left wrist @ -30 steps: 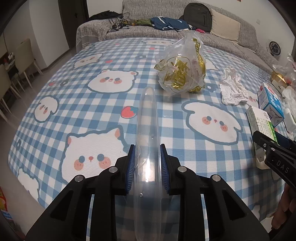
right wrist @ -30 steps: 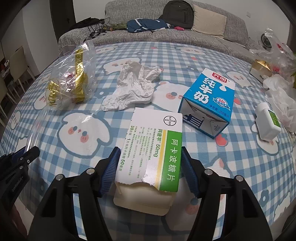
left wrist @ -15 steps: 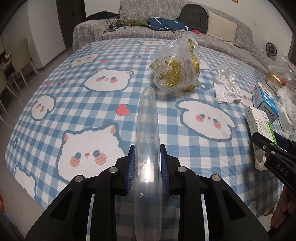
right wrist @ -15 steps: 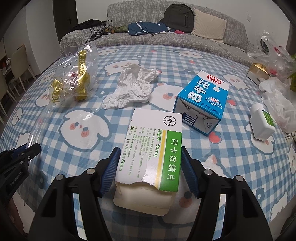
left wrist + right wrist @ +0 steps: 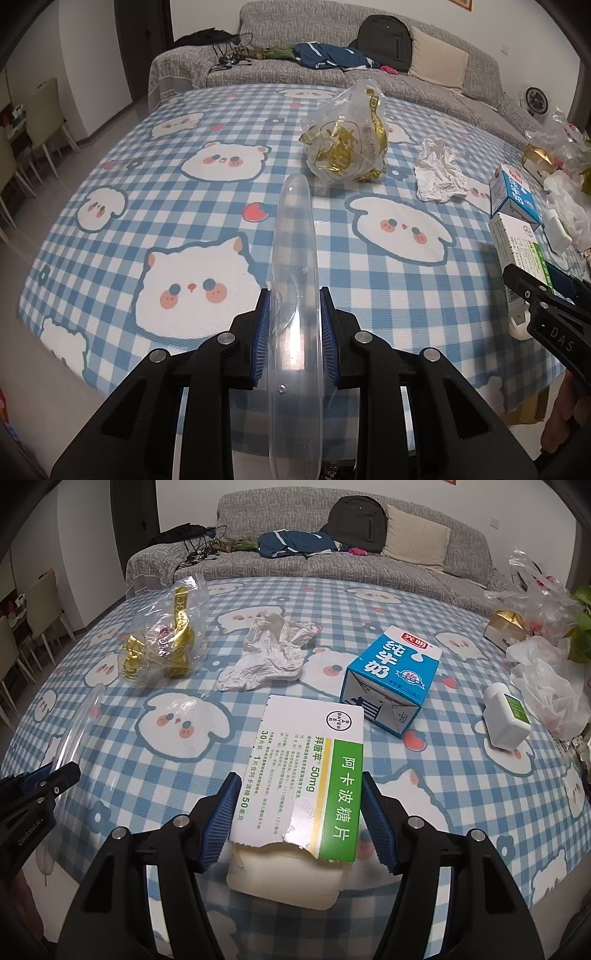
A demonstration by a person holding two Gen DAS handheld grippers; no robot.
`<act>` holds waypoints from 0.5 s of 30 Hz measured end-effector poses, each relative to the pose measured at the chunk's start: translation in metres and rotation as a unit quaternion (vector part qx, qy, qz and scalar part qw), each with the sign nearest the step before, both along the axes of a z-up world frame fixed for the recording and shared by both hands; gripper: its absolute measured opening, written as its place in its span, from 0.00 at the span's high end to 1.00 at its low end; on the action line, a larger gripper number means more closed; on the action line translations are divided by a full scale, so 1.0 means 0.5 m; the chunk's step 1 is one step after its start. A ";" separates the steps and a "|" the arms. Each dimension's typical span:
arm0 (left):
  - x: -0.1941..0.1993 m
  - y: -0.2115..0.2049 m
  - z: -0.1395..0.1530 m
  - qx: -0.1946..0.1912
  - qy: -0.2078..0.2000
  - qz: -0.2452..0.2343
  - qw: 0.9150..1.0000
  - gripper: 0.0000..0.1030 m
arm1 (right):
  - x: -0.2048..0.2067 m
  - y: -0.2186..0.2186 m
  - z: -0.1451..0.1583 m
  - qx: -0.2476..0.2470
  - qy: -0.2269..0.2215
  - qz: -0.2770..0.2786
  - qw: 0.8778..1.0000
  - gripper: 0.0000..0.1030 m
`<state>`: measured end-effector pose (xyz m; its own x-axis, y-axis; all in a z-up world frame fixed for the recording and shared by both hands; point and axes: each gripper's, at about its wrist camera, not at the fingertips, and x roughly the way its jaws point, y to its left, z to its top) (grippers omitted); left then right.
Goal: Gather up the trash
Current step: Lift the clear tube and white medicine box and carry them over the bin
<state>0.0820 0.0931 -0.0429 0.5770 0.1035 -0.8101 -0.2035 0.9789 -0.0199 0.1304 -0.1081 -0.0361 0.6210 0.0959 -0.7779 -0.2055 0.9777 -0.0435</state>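
1. Left gripper [image 5: 294, 314]: jaws pinched on a clear plastic tube [image 5: 295, 266], which juts forward above the near edge of the tablecloth [image 5: 192, 206].
2. Tablecloth: blue check with cartoon animals; the landmark for every entry below.
3. Clear bag [image 5: 166, 642] of gold wrappers: on the tablecloth's left half, towards its far side, upright and crumpled.
4. Tissue [image 5: 266, 653]: crumpled, white, on the tablecloth near its middle, right of the bag and apart from it.
5. Right gripper [image 5: 298, 812]: blue pads pressed against both long sides of a white-and-green medicine box [image 5: 306, 771], held above the tablecloth's near edge. The box's near end is torn open, and something cream-coloured shows beneath it.
6. Milk carton [image 5: 391, 679]: blue and white, on the tablecloth's right half, beyond the box.
7. White bottle [image 5: 506, 716] with green label: lying on its side near the tablecloth's right edge.
8. Loose plastic bags [image 5: 543, 679]: heaped at the tablecloth's right edge, just beyond the bottle.
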 end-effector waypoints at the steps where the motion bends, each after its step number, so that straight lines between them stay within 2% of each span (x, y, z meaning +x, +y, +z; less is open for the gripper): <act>1: -0.005 0.000 0.002 0.000 -0.002 0.000 1.000 0.76 | -0.004 0.000 0.003 0.000 -0.001 0.000 1.000 0.40; 15: -0.074 -0.017 0.024 -0.007 -0.015 -0.005 1.000 0.76 | -0.071 -0.011 0.021 -0.006 -0.013 -0.001 1.000 0.40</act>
